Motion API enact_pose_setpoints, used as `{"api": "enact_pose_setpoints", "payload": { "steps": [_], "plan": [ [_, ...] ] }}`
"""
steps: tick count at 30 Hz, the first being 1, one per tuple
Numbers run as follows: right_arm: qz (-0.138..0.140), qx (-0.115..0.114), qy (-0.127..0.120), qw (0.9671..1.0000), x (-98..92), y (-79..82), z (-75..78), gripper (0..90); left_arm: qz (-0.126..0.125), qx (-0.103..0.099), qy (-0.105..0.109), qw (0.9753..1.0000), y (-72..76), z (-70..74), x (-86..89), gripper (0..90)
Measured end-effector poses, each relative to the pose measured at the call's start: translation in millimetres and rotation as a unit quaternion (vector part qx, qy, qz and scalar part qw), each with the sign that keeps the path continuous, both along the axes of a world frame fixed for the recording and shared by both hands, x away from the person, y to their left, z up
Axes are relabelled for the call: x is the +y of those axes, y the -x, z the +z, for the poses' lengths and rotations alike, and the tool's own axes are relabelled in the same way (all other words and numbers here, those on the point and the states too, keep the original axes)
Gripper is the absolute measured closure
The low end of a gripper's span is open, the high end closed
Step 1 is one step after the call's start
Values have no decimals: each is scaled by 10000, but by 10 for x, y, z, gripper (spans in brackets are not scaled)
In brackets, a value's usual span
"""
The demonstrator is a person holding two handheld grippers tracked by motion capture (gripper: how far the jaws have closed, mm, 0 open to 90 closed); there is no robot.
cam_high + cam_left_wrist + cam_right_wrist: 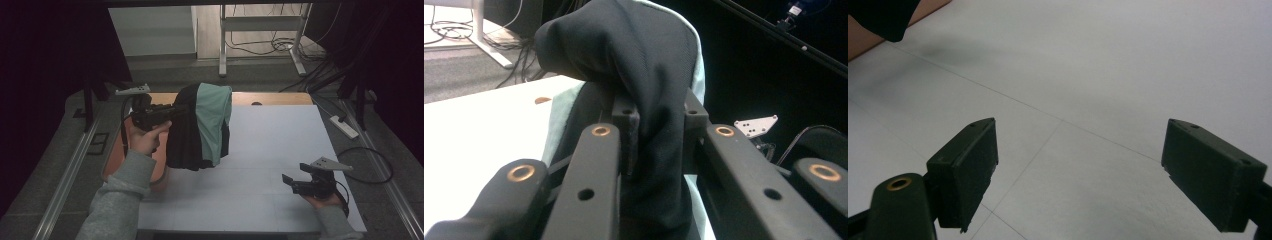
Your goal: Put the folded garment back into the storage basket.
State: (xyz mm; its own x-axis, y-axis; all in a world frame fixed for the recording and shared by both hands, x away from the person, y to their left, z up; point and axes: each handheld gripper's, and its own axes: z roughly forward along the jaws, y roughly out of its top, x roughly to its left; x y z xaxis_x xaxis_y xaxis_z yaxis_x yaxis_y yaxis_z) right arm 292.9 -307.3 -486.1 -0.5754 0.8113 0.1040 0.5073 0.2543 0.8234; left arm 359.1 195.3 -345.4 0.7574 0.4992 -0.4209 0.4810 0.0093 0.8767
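The left gripper (176, 111) clamps a black and teal garment (200, 127) above the worktop's (280, 145) left edge; hanging folds hide its shape. The right gripper (289, 181) rests spread near the front right corner.

My counter (280, 145) is covered by a white sheet (260, 190) marked with faint grid lines; the same sheet (1108, 75) runs under my right tool's camera. Bare orange-brown wood shows along the far edge (270, 98) and down the left side (112, 155). A small dark spot (256, 103) sits at the far edge.
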Motion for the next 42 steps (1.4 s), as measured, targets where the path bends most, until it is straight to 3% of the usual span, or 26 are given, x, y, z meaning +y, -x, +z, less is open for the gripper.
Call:
{"api": "enact_pose_setpoints", "payload": {
  "steps": [42],
  "plan": [
    [-34, 13, 19, 10000, -1, -7, -5, 155, 368, -148, 43, 9992, 142, 187, 431, 762]
  ]
}}
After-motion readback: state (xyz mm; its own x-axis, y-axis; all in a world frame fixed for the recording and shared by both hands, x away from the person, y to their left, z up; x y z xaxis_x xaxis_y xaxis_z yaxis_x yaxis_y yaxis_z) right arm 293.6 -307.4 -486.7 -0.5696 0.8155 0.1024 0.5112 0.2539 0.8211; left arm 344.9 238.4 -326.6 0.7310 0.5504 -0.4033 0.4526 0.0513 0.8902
